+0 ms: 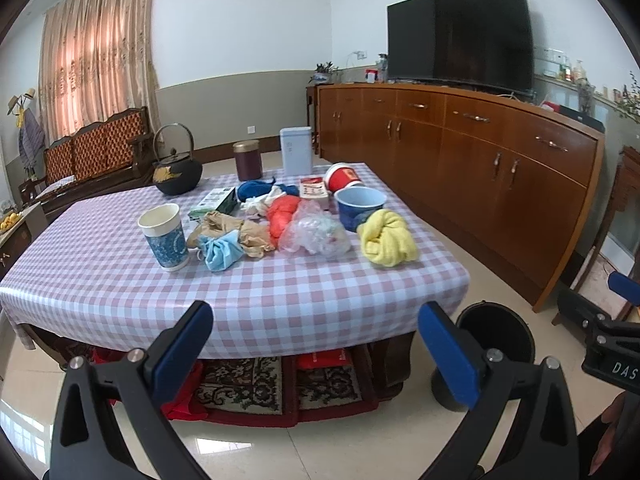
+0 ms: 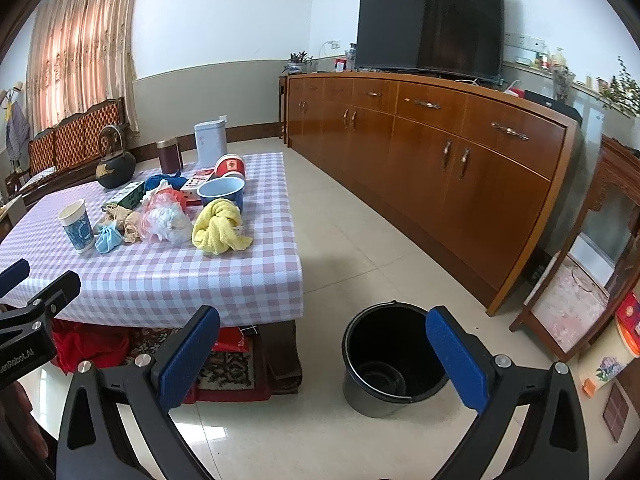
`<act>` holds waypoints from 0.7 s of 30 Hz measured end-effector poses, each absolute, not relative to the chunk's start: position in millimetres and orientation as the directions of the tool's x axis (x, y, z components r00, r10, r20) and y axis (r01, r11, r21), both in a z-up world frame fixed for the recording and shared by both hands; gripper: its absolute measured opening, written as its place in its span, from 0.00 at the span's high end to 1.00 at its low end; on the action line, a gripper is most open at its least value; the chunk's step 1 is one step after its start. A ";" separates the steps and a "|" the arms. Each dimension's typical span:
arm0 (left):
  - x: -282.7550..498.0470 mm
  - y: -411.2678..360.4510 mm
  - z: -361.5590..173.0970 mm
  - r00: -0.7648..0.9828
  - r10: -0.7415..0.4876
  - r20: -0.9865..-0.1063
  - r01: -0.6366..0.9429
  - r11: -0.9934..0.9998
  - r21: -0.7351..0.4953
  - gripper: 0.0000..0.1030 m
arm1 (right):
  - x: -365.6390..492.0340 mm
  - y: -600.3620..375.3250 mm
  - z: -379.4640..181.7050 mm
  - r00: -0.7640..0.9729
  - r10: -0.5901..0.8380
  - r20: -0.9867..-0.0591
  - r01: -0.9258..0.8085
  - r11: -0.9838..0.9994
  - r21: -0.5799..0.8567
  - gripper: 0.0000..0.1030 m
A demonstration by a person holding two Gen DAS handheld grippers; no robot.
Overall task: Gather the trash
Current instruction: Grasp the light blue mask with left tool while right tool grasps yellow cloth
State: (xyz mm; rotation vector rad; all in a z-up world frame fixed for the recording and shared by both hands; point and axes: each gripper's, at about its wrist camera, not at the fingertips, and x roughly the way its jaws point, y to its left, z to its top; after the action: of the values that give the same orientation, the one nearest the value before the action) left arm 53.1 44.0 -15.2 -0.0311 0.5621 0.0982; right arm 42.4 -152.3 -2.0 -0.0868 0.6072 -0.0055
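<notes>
A low table with a checked cloth [image 1: 248, 296] [image 2: 168, 280] carries a heap of litter: a paper cup [image 1: 164, 237] [image 2: 77, 226], a crumpled blue mask [image 1: 219, 253] [image 2: 107, 239], brown paper [image 1: 236, 230], a clear plastic bag [image 1: 316, 232] [image 2: 166, 222], a yellow cloth [image 1: 387, 243] [image 2: 220, 231], a blue bowl [image 1: 359, 205] [image 2: 221, 193] and a red cup [image 1: 342, 176] lying on its side. A black bucket [image 2: 390, 360] [image 1: 496, 340] stands on the floor right of the table. My left gripper [image 1: 316, 352] is open before the table's near edge. My right gripper [image 2: 322, 356] is open, held above the floor beside the bucket.
At the table's back stand a black kettle [image 1: 176, 174], a dark canister [image 1: 247, 160] and a white tin [image 1: 296, 156]. A long wooden sideboard [image 2: 440, 152] with a TV [image 2: 430, 24] runs along the right. A bench [image 1: 100, 148] sits at the far left. Tiled floor lies between table and sideboard.
</notes>
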 end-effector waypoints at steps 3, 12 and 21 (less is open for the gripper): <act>64.9 50.0 -20.4 0.832 0.096 -0.547 -0.119 0.993 -0.005 0.00 | 57.1 -146.1 -6.7 0.816 -0.024 -0.578 -0.033 0.996 -0.087 0.00; 98.1 72.5 -41.0 0.803 0.125 -0.582 -0.157 0.988 -0.004 0.00 | 108.9 -125.9 -30.6 0.787 0.022 -0.616 -0.093 0.992 -0.083 0.00; 140.1 116.5 -65.6 0.771 0.156 -0.617 -0.213 0.977 -0.019 0.00 | 161.0 -87.2 -52.4 0.772 0.089 -0.630 -0.184 0.979 -0.087 0.00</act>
State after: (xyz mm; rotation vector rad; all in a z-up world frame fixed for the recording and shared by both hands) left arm 140.1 116.5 -65.6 -0.0899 0.6608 0.2004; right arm 161.0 -87.2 -52.4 -0.1466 0.6736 0.1484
